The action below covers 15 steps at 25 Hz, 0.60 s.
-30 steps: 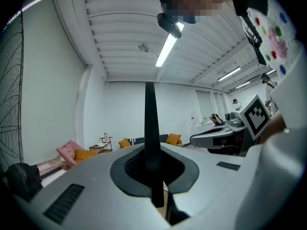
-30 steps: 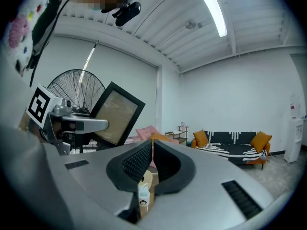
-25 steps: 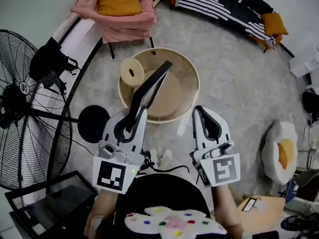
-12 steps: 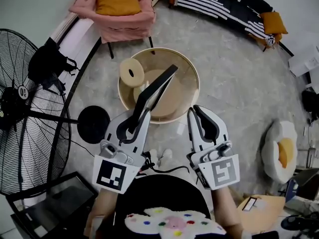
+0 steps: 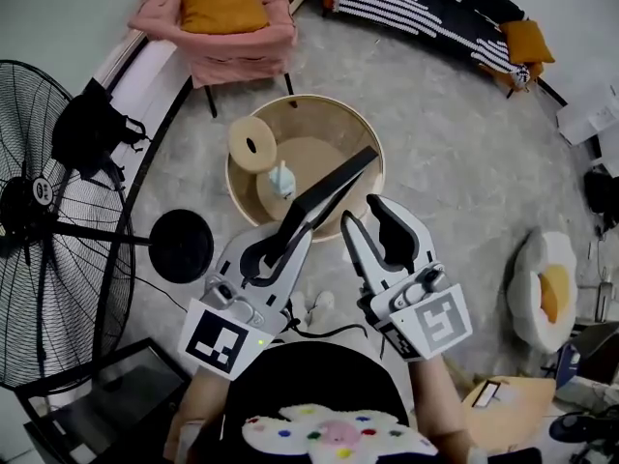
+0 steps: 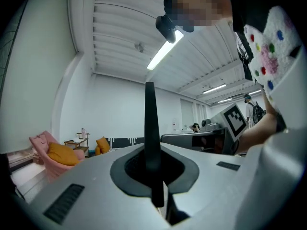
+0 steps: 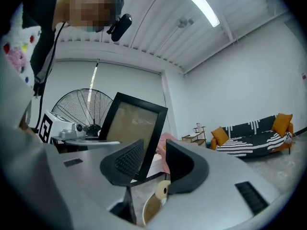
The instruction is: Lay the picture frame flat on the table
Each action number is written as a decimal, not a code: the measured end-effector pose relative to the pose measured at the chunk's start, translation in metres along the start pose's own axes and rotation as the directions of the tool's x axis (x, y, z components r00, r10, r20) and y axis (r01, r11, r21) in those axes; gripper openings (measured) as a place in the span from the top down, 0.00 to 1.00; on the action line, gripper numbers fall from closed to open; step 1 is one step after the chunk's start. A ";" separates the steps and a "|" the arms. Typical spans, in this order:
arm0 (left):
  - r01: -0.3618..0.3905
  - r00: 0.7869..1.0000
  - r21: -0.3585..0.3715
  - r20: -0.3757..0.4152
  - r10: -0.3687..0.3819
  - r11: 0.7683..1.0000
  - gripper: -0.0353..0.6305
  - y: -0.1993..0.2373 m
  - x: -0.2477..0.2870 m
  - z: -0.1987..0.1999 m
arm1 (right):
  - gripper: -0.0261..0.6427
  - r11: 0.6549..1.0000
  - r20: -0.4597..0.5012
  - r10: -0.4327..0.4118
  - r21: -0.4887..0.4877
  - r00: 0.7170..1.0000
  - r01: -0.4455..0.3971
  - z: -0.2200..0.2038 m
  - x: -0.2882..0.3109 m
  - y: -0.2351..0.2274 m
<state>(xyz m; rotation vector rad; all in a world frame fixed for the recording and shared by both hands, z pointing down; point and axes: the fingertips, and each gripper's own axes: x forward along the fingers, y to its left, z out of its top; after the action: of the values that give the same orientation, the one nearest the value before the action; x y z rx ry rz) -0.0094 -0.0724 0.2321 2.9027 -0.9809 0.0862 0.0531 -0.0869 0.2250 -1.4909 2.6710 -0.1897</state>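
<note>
A black picture frame (image 5: 334,187) hangs tilted over the round wooden table (image 5: 363,143). It is edge-on in the head view and leans up to the right. My left gripper (image 5: 295,225) is shut on its lower edge; in the left gripper view the frame (image 6: 150,128) is a thin dark bar clamped between the jaws. My right gripper (image 5: 363,211) is just right of the frame with its jaws opening. In the right gripper view the frame's face (image 7: 129,128) stands close ahead and the gripper (image 7: 154,150) is not pressing on it.
On the table lie a beige ring-shaped roll (image 5: 254,143) and a small blue-and-white thing (image 5: 281,180). A large standing fan (image 5: 48,249) is at the left, a pink armchair (image 5: 227,22) and a striped sofa (image 5: 435,13) beyond. An egg-shaped cushion (image 5: 546,293) lies at the right.
The left gripper has tipped the frame down toward the right. The right gripper has moved up beside the frame, and its jaws have gone from shut to open.
</note>
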 end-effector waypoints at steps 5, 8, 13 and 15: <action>0.059 0.998 -0.028 0.028 -0.058 0.998 0.91 -0.009 0.000 0.003 | 0.75 0.992 0.029 0.068 0.102 0.997 -0.070 0.001 0.000 0.005; 0.102 0.994 -0.034 0.039 -0.101 0.994 0.91 -0.013 0.000 0.006 | 0.75 0.989 0.030 0.090 0.115 0.995 -0.093 0.001 0.001 0.006; 0.145 0.988 -0.054 0.052 -0.143 0.988 0.91 -0.019 -0.001 0.008 | 0.75 0.985 0.022 0.110 0.129 0.994 -0.112 -0.003 -0.006 0.005; 0.156 0.987 -0.067 0.058 -0.152 0.986 0.91 -0.019 -0.001 0.007 | 0.78 0.986 0.016 0.109 0.126 0.994 -0.110 -0.007 -0.009 0.005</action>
<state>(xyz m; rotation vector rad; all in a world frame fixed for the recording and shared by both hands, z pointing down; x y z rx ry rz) 0.0015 -0.0570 0.2237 2.9166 -0.7463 -0.0345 0.0528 -0.0765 0.2317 -1.3022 2.6689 -0.3382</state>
